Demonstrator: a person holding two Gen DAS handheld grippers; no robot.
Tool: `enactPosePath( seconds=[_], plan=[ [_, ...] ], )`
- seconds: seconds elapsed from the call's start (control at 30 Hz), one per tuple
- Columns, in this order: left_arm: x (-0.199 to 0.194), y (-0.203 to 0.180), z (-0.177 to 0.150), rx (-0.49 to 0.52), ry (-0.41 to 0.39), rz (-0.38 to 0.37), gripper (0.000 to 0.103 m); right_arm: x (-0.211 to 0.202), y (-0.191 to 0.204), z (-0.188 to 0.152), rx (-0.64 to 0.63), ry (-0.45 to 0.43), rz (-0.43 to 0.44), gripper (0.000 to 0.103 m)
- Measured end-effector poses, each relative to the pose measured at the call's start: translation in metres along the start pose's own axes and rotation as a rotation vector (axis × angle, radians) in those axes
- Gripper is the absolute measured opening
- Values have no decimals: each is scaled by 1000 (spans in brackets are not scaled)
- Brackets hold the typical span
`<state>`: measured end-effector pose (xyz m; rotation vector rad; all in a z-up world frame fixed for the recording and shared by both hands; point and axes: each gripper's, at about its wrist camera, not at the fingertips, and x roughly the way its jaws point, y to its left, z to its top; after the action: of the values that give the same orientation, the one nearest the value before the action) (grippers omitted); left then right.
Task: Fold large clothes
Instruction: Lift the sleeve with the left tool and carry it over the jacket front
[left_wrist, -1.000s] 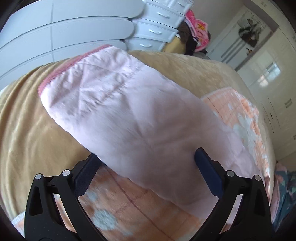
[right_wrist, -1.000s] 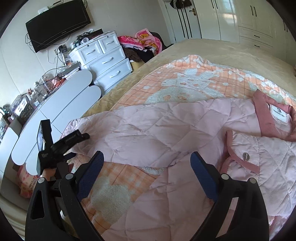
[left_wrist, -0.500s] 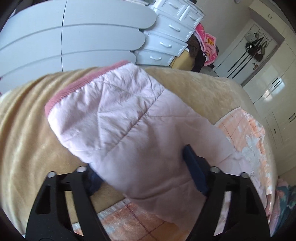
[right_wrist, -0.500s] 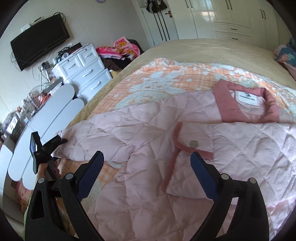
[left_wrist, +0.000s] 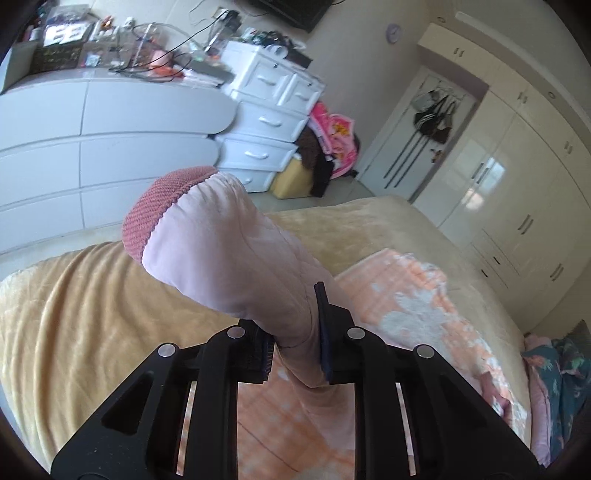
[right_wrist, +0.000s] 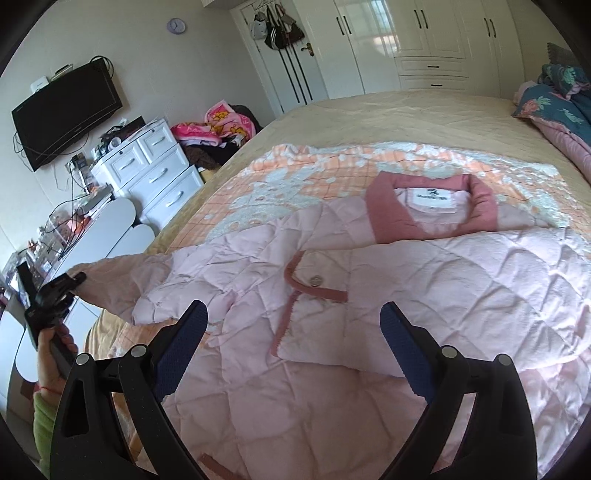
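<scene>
At the far left, your left gripper (left_wrist: 295, 339) has just clamped its jaws onto the sleeve (left_wrist: 221, 240) of the pink jacket (right_wrist: 369, 295), lifting it off the bed (right_wrist: 388, 114), its darker pink cuff (left_wrist: 155, 210) sticking out beyond the gripper. The jacket's body lies spread on the bed's orange blanket (right_wrist: 258, 184). Your right gripper (right_wrist: 295, 339) hovers released over the jacket's near middle, empty.

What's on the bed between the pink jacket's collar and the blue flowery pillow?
In the right wrist view, the orange-and-white patterned blanket lies beyond the collar, then bare tan bedspread up to the pillow.
</scene>
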<state>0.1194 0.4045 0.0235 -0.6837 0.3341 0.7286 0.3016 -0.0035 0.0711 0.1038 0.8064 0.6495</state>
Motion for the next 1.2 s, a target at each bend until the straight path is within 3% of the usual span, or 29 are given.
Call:
enactPosePath(
  seconds=[0.3, 0.67, 0.93, 1.2],
  plan=[
    [-54, -83, 3, 177, -57, -77, 11, -57, -21, -2, 17, -91, -79, 94],
    [-107, -165, -3, 291, -98, -163, 10, -117, -51, -12, 59, -178, -116, 94],
    [-137, -224, -23, 376, -119, -237, 10, -148, -80, -22, 106, -215, -133, 94],
    [-148, -277, -62, 465, -72, -350, 10, -167, -106, -34, 151, -245, -147, 94]
  ],
)
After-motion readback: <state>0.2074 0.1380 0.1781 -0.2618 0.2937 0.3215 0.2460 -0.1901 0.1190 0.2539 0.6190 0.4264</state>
